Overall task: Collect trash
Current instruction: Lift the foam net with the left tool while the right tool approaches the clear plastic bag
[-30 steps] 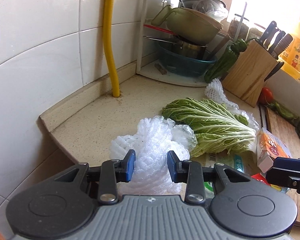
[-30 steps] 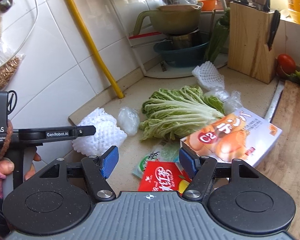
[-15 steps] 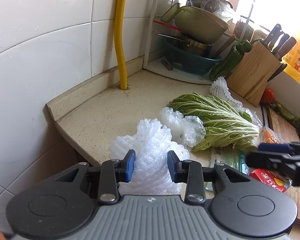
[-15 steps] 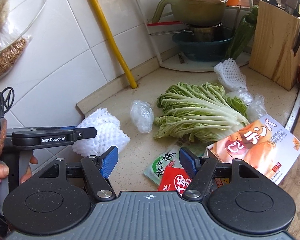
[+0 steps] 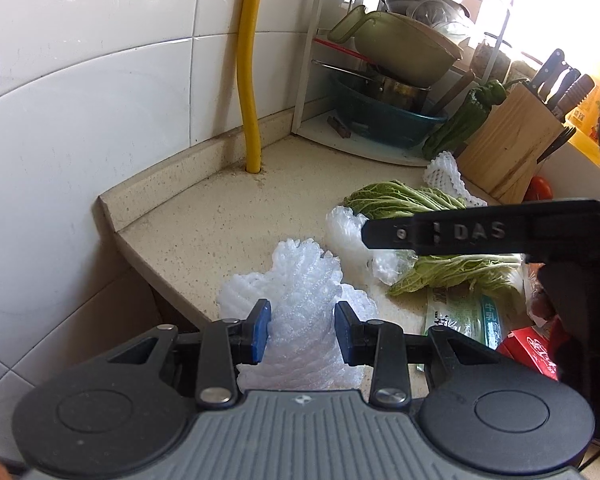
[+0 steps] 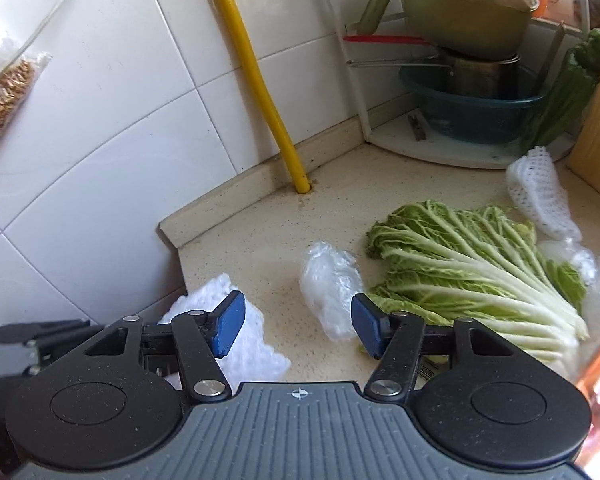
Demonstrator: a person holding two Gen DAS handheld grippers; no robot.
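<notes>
My left gripper [image 5: 301,333] is shut on a white foam fruit net [image 5: 300,280] at the counter's front corner; the net also shows in the right wrist view [image 6: 240,344]. My right gripper [image 6: 298,326] is open and empty, just in front of a crumpled clear plastic bag [image 6: 330,286], which also shows in the left wrist view [image 5: 352,236]. A second white foam net [image 6: 540,196] lies behind the cabbage. A green wrapper [image 5: 464,312] and a red packet [image 5: 532,350] lie at the right.
Cabbage leaves [image 6: 476,272] lie mid-counter. A yellow pipe [image 6: 260,80] rises at the tiled wall. A corner rack holds a blue basin [image 6: 472,112] and pots. A wooden knife block [image 5: 512,140] and a tomato [image 5: 538,190] stand at the right. The counter edge [image 5: 148,264] drops off at the left.
My right gripper has moved left and forward, from over the red packet and orange box to the clear plastic bag. My left gripper still holds the foam net.
</notes>
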